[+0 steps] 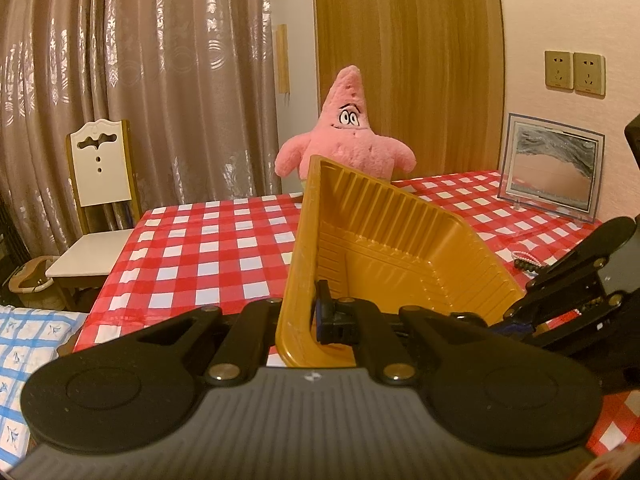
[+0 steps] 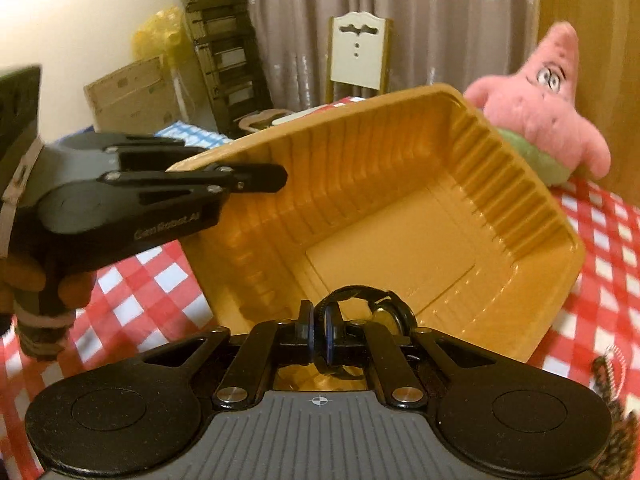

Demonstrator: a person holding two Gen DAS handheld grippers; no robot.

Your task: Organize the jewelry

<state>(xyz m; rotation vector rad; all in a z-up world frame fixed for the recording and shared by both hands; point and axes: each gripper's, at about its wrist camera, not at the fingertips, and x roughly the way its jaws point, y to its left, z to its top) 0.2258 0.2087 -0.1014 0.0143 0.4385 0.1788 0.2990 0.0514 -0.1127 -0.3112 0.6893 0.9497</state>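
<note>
Left gripper [image 1: 310, 316] clamping rim of gold tray [image 1: 400, 240], holding it tilted above checkered tabletop [image 1: 200, 248]. Right gripper [image 2: 318, 334] pinching dark bracelet [image 2: 360, 294] at tray's low edge, jaws nearly closed. More beads [image 1: 524, 261] lying on tabletop at right. Pink plush [image 1: 348, 132] sitting behind tray.

Pink starfish plush [image 1: 352, 136], white chair [image 1: 102, 164], framed picture [image 1: 552, 168], patterned curtain [image 1: 140, 80].
</note>
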